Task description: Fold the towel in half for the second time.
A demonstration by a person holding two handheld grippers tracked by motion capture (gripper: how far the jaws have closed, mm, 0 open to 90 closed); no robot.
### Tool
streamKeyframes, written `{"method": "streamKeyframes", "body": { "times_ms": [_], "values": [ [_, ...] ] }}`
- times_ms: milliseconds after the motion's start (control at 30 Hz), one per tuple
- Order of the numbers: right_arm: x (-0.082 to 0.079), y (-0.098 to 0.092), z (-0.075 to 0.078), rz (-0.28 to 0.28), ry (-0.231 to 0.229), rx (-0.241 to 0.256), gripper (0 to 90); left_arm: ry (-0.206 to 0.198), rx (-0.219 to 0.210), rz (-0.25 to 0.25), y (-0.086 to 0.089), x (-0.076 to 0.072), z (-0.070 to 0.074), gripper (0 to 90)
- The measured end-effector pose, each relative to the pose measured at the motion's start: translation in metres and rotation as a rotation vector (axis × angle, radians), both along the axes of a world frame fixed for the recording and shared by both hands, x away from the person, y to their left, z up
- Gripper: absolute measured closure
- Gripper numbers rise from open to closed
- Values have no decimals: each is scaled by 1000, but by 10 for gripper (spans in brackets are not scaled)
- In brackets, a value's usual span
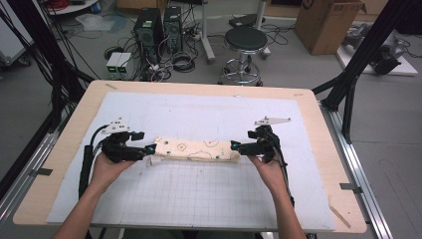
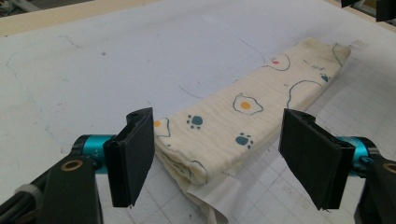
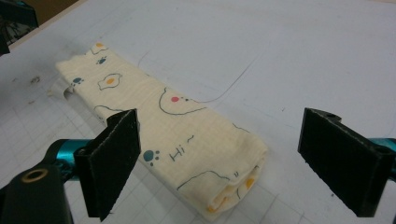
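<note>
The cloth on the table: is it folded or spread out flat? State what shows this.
Folded. The cloth lies as a long narrow strip, and stacked layers show at its near end in both gripper views, with a loose edge sticking out underneath.

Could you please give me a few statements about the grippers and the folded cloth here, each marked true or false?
1. The folded cloth lies flat on the white mat. True.
2. The left gripper is clamped on the cloth. False: its jaws stand open at the cloth's end.
3. The right gripper is open. True.
4. The cloth is plain white. False: it is cream with fried eggs and paw prints.
</note>
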State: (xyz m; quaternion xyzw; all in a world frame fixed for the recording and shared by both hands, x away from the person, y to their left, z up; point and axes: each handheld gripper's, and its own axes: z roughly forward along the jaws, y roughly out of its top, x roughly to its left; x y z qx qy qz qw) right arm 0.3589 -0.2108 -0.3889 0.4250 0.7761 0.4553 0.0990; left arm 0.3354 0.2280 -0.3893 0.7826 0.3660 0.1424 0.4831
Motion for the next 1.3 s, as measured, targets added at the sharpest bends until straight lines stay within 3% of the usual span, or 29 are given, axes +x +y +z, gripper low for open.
{"method": "streamKeyframes", "body": {
  "times_ms": [1300],
  "values": [
    [-48, -19, -2, 22, -59, -34, 122, -53, 37, -17, 15, -52, -7, 251]
  ]
}}
